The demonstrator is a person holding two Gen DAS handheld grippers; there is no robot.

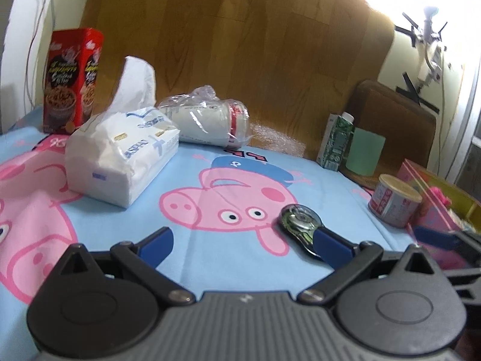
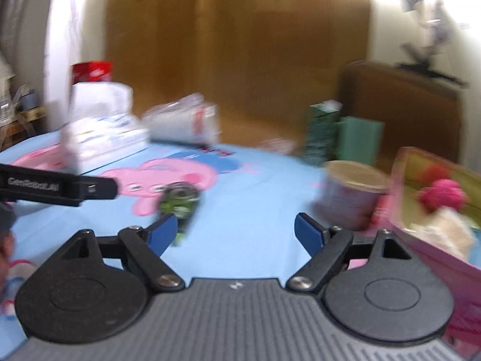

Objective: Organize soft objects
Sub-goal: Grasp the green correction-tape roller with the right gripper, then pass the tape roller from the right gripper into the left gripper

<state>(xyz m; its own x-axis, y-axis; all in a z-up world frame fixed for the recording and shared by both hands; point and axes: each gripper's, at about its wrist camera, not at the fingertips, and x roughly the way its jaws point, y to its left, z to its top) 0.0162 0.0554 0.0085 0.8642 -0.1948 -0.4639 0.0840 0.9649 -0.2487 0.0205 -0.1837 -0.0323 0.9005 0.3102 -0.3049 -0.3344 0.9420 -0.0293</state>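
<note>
Showing pink ball (image 2: 442, 194) right-wrist only

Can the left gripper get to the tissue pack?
Probably yes. The left gripper has its jaws wide open and empty, and only bare cloth lies between it and the tissue pack, ahead and to the left.

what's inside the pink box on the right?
In the pink box: a pink fluffy ball and a cream plush item. Anything beneath them is hidden by the box wall; the picture is blurred.
</note>
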